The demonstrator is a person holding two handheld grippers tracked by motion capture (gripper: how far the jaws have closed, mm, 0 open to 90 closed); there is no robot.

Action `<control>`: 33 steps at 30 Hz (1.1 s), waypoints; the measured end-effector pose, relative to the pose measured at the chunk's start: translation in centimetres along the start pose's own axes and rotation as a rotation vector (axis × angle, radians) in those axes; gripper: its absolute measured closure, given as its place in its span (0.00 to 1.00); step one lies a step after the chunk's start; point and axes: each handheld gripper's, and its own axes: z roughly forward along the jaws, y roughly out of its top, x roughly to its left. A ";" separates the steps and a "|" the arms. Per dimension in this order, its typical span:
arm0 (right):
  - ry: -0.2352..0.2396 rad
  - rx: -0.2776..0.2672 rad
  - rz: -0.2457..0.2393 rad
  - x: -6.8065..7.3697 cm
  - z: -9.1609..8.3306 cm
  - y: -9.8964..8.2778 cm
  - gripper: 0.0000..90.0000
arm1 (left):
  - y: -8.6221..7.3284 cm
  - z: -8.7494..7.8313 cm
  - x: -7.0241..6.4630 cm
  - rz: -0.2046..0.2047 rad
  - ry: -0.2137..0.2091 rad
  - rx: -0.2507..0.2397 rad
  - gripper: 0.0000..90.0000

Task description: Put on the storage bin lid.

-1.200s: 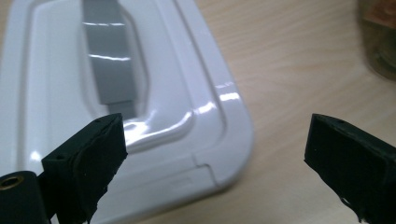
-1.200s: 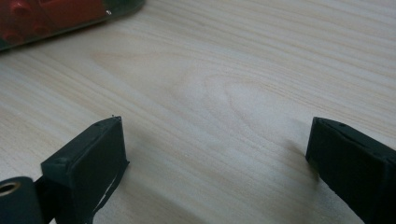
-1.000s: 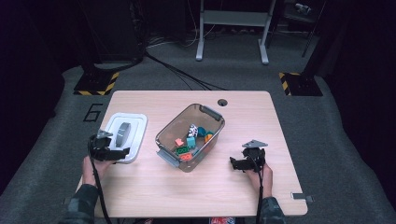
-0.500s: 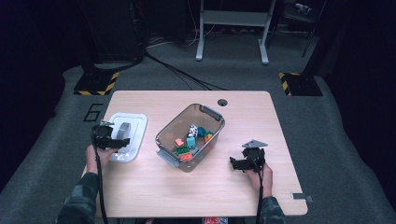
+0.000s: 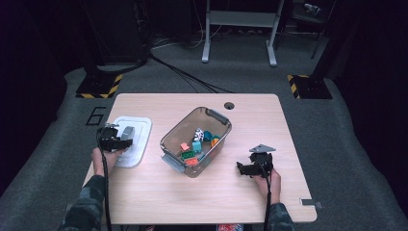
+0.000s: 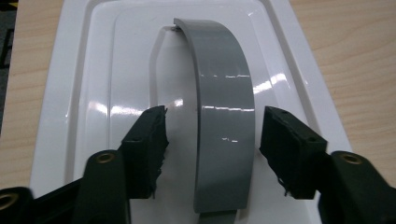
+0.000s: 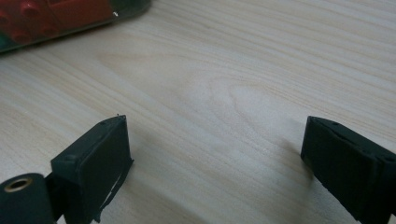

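Observation:
A white lid (image 5: pixel 139 129) with a grey arched handle (image 6: pixel 224 107) lies flat at the table's left. My left gripper (image 5: pixel 118 140) hovers over the lid's near end. In the left gripper view the lid (image 6: pixel 116 70) lies under the left gripper (image 6: pixel 212 149), and the handle runs between its jaws. The jaws have just been closing, with a small gap still showing on each side of the handle. A clear bin (image 5: pixel 219 117) holding several coloured bricks stands mid-table. My right gripper (image 5: pixel 248 169) rests low at the right, and in its own view the right gripper (image 7: pixel 215 158) stands open over bare wood.
The bin's corner with red bricks (image 7: pixel 46 18) shows at the top left of the right gripper view. A round cable hole (image 5: pixel 229 105) sits near the table's far edge. A small grey object (image 5: pixel 308 203) lies at the near right corner.
My left gripper has moved forward over the lid, and its jaws have narrowed around the grey handle. The right gripper has stayed put.

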 end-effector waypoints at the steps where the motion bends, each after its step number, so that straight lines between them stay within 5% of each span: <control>1: 0.000 0.000 0.002 0.0 0.0 0.0 0.08 | -0.1 0.0 0.0 -0.001 0.005 0.003 0.54; 5: 0.000 0.000 0.004 0.0 0.0 0.0 0.08 | -0.2 -0.2 0.2 -0.008 0.002 -0.030 0.70; 8: -0.002 -0.001 0.001 0.0 0.0 0.0 0.09 | -0.3 -0.5 0.1 -0.013 -0.008 -0.051 0.74; 29: -0.004 -0.003 -0.003 -0.1 0.0 0.0 0.09 | 0.0 -5.0 0.3 0.019 -0.098 -0.138 0.75; 33: -0.003 0.001 0.009 0.0 0.1 0.1 0.08 | 0.4 -5.9 -0.2 0.050 -0.096 -0.154 0.75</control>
